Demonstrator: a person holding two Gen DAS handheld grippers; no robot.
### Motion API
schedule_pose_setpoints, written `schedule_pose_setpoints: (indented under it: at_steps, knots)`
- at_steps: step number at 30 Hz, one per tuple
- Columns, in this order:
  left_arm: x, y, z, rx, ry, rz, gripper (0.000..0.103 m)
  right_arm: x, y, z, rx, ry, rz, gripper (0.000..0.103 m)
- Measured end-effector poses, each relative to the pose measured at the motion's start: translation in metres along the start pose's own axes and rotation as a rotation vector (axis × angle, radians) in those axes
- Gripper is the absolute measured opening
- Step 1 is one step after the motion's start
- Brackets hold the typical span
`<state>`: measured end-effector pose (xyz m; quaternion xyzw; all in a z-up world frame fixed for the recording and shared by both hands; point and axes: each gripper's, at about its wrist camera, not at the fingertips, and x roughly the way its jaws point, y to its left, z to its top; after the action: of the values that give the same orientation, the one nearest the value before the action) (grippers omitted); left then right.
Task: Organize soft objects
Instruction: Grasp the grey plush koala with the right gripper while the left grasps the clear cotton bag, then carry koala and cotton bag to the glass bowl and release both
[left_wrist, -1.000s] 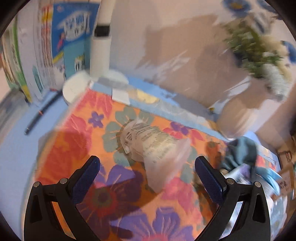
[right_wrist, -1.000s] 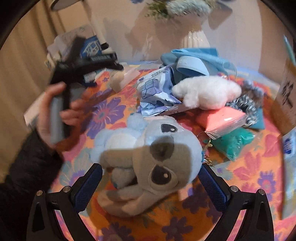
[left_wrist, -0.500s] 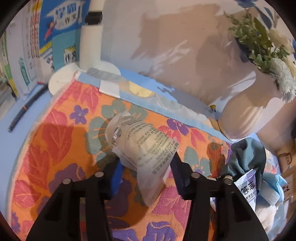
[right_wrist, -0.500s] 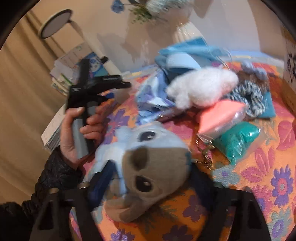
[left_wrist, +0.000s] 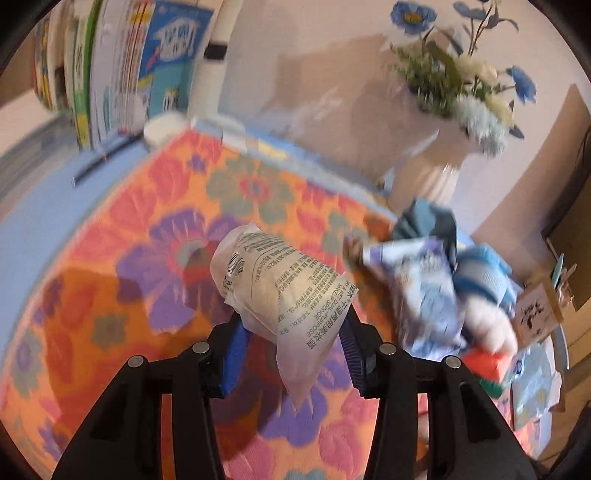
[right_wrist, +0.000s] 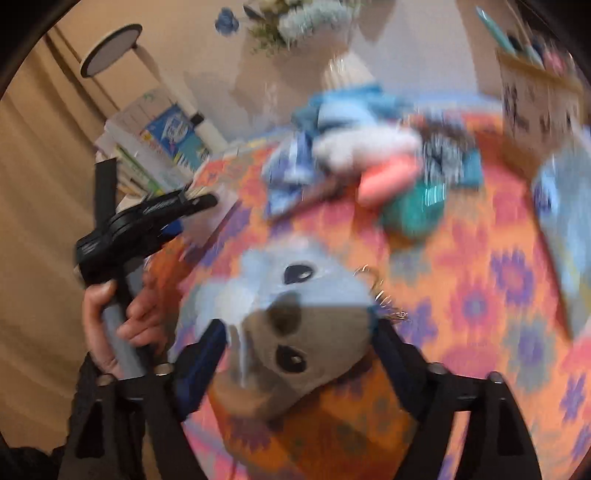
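A white makeup-sponge packet (left_wrist: 284, 284) with printed text hangs above the flowered cloth (left_wrist: 110, 266), and my left gripper (left_wrist: 291, 325) is shut on it. In the right wrist view a grey and pale blue plush toy (right_wrist: 295, 295) fills the space between the fingers of my right gripper (right_wrist: 299, 332). The pads press its head on both sides while the jaws are opening, and its shadow falls on the cloth below. A pile of soft things lies at the back: a white fluffy toy (right_wrist: 365, 147), an orange-pink packet (right_wrist: 388, 177) and a teal packet (right_wrist: 413, 210).
A white vase with flowers (left_wrist: 436, 162) stands by the wall behind the pile. Upright books (left_wrist: 110, 66) and a white lamp post (left_wrist: 214, 62) are at the back left. A cardboard box (left_wrist: 539, 306) sits at the right edge. A hand (right_wrist: 122, 321) holds the left gripper's handle.
My left gripper has shut on the sponge packet, lifted it and swung right toward the pile. My right gripper has closed round the plush toy and raised it off the cloth.
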<state>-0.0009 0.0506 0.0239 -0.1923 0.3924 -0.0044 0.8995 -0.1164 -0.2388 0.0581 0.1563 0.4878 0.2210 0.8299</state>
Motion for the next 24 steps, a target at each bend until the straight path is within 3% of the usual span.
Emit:
schedule_pose_setpoints:
  at_steps: [3, 4, 8, 10, 11, 12, 13, 15, 17, 19, 22, 24]
  knots:
    - [-0.009, -0.006, -0.006, 0.026, -0.043, 0.0, 0.045, -0.009, 0.0, -0.009, 0.004, 0.003, 0.002, 0.085]
    - [-0.011, -0.011, -0.006, 0.058, -0.063, 0.008, 0.045, -0.011, -0.004, -0.009, 0.017, -0.005, -0.008, 0.09]
    - [0.001, -0.013, -0.007, 0.077, 0.011, -0.025, 0.045, -0.002, -0.017, 0.008, 0.092, -0.014, 0.032, 0.095]
    - [-0.003, -0.011, -0.008, 0.07, -0.003, -0.035, 0.045, 0.016, -0.021, 0.02, 0.136, 0.029, 0.074, 0.096]
    - [-0.003, -0.009, -0.008, 0.062, -0.007, -0.038, 0.045, 0.025, -0.018, 0.024, 0.145, 0.045, 0.101, 0.103]
    - [-0.004, -0.008, -0.009, 0.055, -0.006, -0.034, 0.045, 0.026, -0.014, 0.027, 0.13, 0.021, 0.106, 0.103]
    - [-0.003, -0.007, -0.009, 0.049, -0.006, -0.026, 0.045, 0.028, -0.01, 0.028, 0.123, 0.013, 0.103, 0.102]
    - [-0.004, -0.007, -0.009, 0.045, -0.014, -0.007, 0.045, 0.033, -0.002, 0.028, 0.11, 0.006, 0.053, 0.076]
    - [-0.008, -0.011, -0.011, 0.062, -0.026, 0.005, 0.044, 0.029, 0.002, 0.026, 0.093, -0.024, 0.062, 0.064]
    - [-0.015, -0.018, -0.015, 0.098, -0.041, 0.022, 0.044, 0.017, 0.008, 0.026, 0.063, -0.058, 0.068, 0.063]
    - [-0.026, -0.047, -0.011, 0.207, -0.042, 0.022, 0.044, -0.019, 0.016, 0.029, 0.009, -0.15, 0.006, 0.063]
    - [-0.046, -0.078, -0.001, 0.272, -0.089, -0.018, 0.044, -0.055, 0.015, 0.037, -0.002, -0.25, -0.01, 0.063]
